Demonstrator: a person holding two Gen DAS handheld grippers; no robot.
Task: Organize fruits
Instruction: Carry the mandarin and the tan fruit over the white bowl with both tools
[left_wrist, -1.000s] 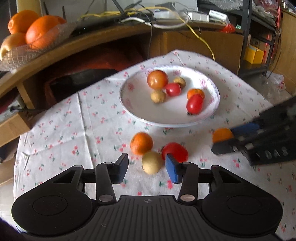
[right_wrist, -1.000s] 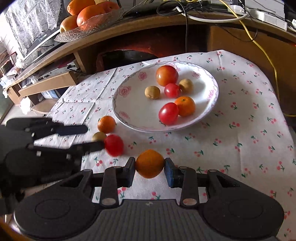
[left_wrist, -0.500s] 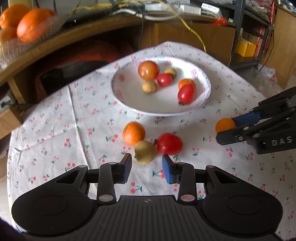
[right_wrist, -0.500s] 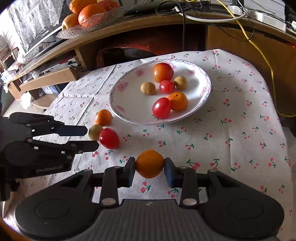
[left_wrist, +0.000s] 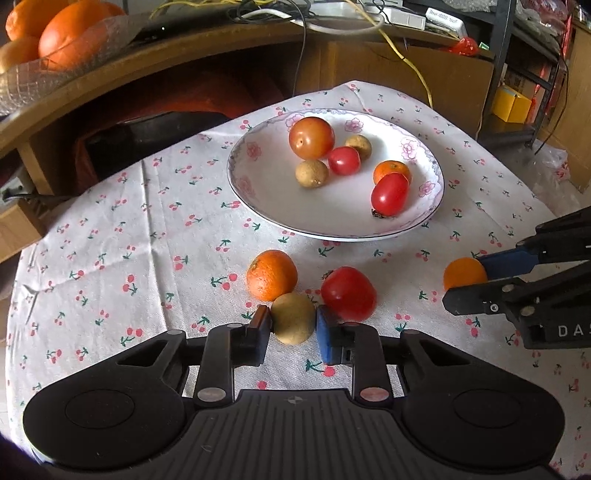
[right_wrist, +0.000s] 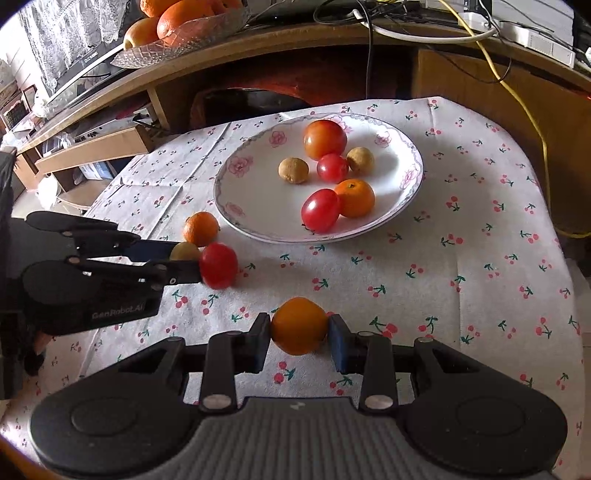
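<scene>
Since the frame a half second back, the left gripper (left_wrist: 291, 328) has advanced onto the small yellow-brown fruit (left_wrist: 293, 323) and narrowed: that fruit now sits between the two pads, both touching its sides, where before it lay just ahead of the open tips. Left gripper is closed on it, low over the bench cloth (left_wrist: 147, 240); whether the fruit is lifted clear of the cloth cannot be told.

Just beyond the left gripper, an orange mandarin (left_wrist: 271, 274) touches the held fruit at its far left, and a red tomato (left_wrist: 348, 293) lies just beside it on the right, close against the blue pad.

Right gripper (right_wrist: 298, 332) is unchanged in grip: pads pressed on either side of a second mandarin (right_wrist: 299, 325), held near the bench's near edge, right of the left gripper and well apart from it. In the left wrist view the same gripper enters from the right edge with that mandarin at its tips.

Farther out, the flower-rimmed white plate (left_wrist: 255, 192) sits mid-bench. On it: a large orange-red tomato (left_wrist: 311, 137) at the far side, a small red tomato (left_wrist: 344, 160) touching it, two brown round fruits flanking those, and nearer the right rim a mandarin with an oblong red tomato (left_wrist: 389, 194) against it.

Behind the bench, a wooden shelf carries a glass bowl (left_wrist: 33, 81) of large oranges.
</scene>
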